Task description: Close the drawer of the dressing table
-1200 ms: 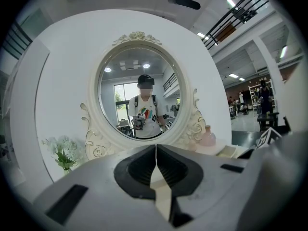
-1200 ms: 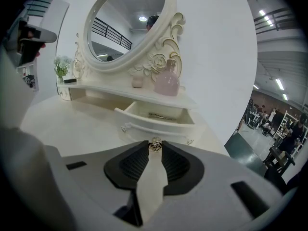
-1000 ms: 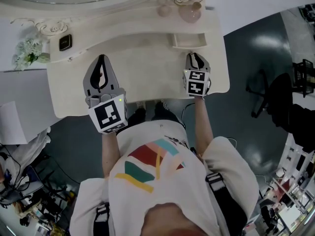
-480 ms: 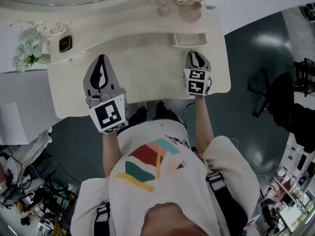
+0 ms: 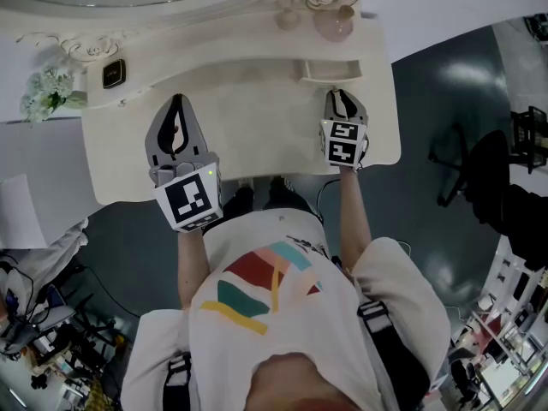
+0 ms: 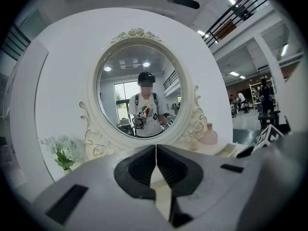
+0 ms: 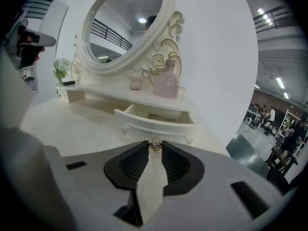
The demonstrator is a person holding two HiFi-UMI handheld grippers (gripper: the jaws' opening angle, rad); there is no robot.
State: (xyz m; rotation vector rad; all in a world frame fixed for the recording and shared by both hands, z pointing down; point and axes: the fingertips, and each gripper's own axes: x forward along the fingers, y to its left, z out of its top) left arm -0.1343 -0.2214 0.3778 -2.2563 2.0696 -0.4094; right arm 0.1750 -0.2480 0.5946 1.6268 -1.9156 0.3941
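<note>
Now my right gripper (image 7: 154, 149) pinches knob (image 7: 154, 145) of open drawer (image 7: 159, 123); left gripper (image 6: 156, 149) pressed together, empty, over dressing table (image 5: 257, 122).

Holds the left gripper (image 5: 177, 103) above the left part of the worktop (image 5: 257, 135), nearly level, jaws pressed tip to tip with nothing between them. Holds the right gripper (image 5: 340, 97) above the worktop's right part, tipped downward, jaws pinched on a small gold knob (image 7: 154, 145). Stretches the left forearm (image 5: 190, 264) and the right forearm (image 5: 353, 208), both bare, forward to the worktop's near edge.
</note>
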